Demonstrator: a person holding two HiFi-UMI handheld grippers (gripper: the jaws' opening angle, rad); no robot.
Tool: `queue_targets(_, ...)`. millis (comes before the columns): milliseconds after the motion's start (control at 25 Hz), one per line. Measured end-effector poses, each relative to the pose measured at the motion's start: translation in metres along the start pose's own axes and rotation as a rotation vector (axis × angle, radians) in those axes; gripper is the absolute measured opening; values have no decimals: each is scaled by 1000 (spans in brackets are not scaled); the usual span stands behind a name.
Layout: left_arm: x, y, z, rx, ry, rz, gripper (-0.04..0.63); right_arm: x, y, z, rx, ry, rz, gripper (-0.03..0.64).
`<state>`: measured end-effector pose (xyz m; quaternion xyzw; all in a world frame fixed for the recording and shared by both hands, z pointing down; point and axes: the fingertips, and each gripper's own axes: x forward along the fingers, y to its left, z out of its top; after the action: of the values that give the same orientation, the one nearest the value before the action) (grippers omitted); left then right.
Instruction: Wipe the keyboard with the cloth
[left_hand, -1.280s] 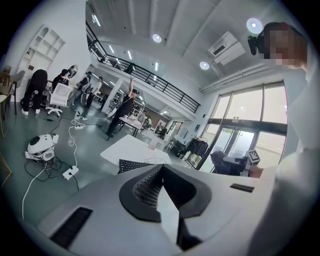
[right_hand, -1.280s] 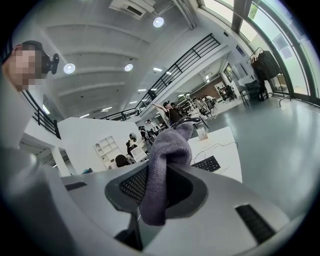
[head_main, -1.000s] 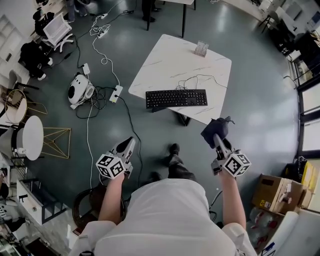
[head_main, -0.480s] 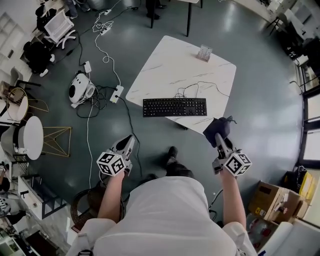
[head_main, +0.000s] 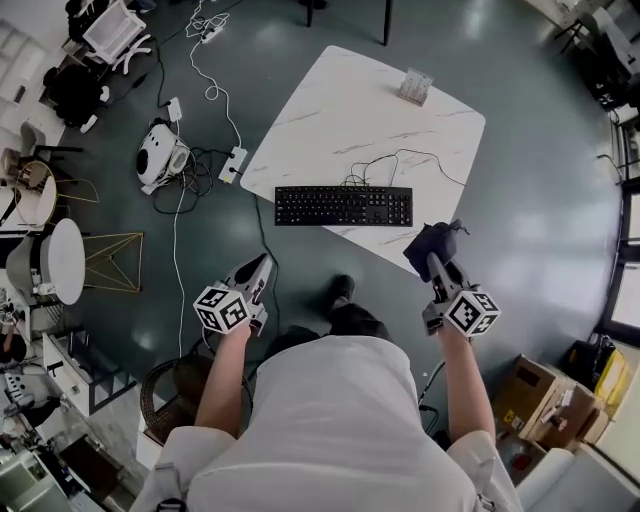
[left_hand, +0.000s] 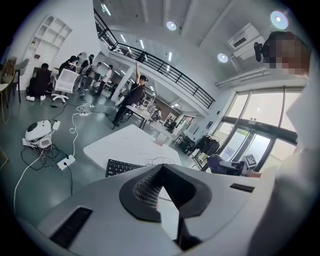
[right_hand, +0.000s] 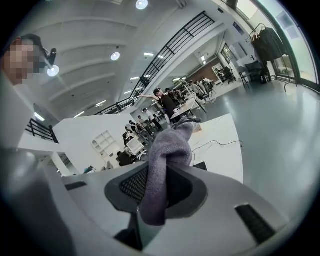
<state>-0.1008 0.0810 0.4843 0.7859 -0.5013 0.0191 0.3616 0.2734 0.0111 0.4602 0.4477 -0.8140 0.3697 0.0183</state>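
A black keyboard (head_main: 343, 205) lies near the front edge of a white marble-look table (head_main: 340, 110), its cable curling behind it. My right gripper (head_main: 433, 262) is shut on a dark purple-grey cloth (head_main: 430, 243), held just off the table's near right corner. In the right gripper view the cloth (right_hand: 167, 155) bunches up between the jaws and hides much of what lies ahead. My left gripper (head_main: 262, 267) is shut and empty, over the floor left of the table and short of the keyboard (left_hand: 124, 167).
A small white holder (head_main: 416, 86) stands at the table's far side. On the floor to the left lie cables, a power strip (head_main: 235, 162) and a white robot vacuum-like device (head_main: 160, 158). Cardboard boxes (head_main: 540, 385) sit at the right. People stand in the distance.
Both grippers have moved forward toward the table. The keyboard and table now sit closer to them, and the cloth has reached the table's near right corner.
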Motion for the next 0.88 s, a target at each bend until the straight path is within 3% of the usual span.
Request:
queue_targets(400, 39, -2, -18, -59, 59, 13, 14, 26, -51, -8, -4, 77, -50, 92)
queue_targets(880, 69, 36, -28, -16, 145, 54, 12, 57, -86, -32, 13, 143, -152, 92)
